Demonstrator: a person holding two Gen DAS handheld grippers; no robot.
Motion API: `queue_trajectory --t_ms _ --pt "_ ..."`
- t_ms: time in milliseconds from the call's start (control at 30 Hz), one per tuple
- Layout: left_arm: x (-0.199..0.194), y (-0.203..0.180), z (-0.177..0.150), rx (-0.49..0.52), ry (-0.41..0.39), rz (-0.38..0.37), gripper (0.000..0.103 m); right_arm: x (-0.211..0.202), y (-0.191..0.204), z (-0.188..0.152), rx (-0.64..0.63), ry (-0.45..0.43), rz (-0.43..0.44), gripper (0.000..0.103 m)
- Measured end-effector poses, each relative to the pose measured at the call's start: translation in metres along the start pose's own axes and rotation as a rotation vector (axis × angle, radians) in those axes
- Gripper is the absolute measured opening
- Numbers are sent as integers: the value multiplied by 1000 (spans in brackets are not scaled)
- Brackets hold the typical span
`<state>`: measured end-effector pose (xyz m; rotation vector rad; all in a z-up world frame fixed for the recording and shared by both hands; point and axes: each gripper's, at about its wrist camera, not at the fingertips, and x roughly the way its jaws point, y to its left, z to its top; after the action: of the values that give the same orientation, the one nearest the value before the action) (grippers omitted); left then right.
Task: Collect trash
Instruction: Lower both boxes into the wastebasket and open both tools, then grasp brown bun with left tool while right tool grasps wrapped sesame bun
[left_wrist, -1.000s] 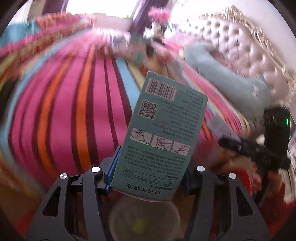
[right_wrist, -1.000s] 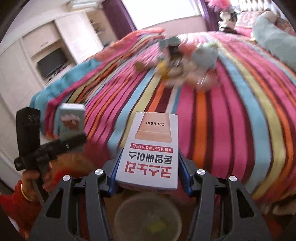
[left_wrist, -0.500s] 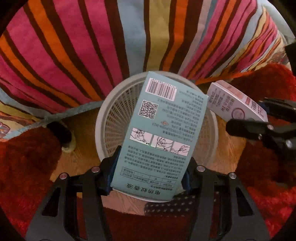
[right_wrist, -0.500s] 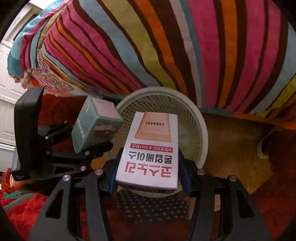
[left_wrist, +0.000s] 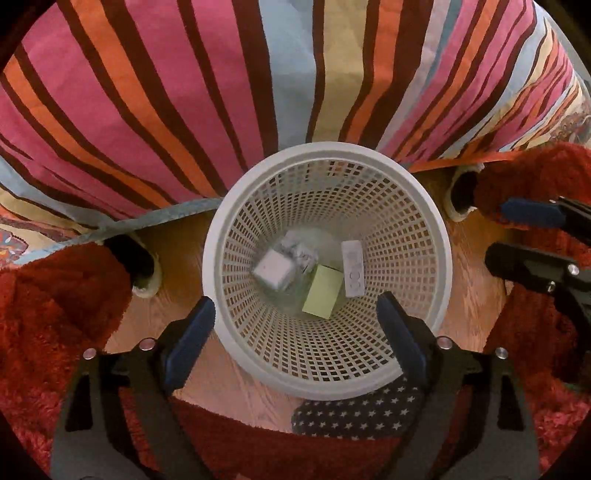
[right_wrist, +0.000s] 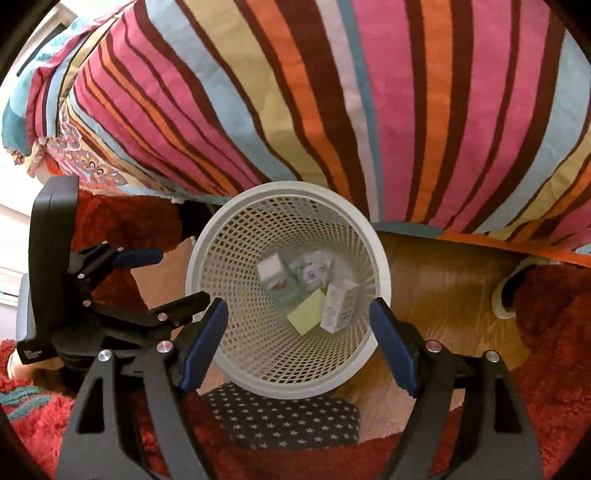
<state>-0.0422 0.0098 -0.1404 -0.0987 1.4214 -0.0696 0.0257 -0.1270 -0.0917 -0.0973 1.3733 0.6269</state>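
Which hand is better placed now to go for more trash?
Right, marginally. The left gripper and right gripper both hang open, empty, over the basket; the right view shows more of the striped bedspread.

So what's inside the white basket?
The basket holds a green-topped box, two white boxes and crumpled paper. Anything beneath them is covered.

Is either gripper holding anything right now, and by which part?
Nothing is held. The left gripper and right gripper are both open above the basket; the boxes lie inside it.
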Motion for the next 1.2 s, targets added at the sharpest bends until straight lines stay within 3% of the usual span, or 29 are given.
queue_trajectory --t_ms 167,300,400,533,633,767,833,933,1100,1200 --pt "-5 2 1 -2 -24 -1 87 -19 -4 3 -6 -55 -6 75" --pt "-25 6 6 -10 -73 5 87 -58 -11 15 -17 -167 -10 75" --pt "-56 15 18 -39 -121 -49 87 -85 -15 28 -26 -259 -28 75" --pt "-120 28 48 -55 -284 -102 87 -132 -22 56 -76 -414 -47 75" --pt "-168 39 82 -31 -434 -61 87 -158 -29 86 -134 -525 -89 75" --pt "-206 65 149 -34 -603 73 87 -173 -40 141 -225 -637 -132 75" --pt "-211 87 197 -79 -644 119 87 -167 -45 168 -243 -640 -170 75" --pt "-206 117 258 -140 -643 147 87 -152 -51 212 -287 -601 -202 75" --pt "-193 143 338 -160 -638 201 87 -131 -56 269 -354 -502 -166 75" --pt "-187 153 373 -159 -619 179 87 -119 -56 287 -399 -447 -174 75"
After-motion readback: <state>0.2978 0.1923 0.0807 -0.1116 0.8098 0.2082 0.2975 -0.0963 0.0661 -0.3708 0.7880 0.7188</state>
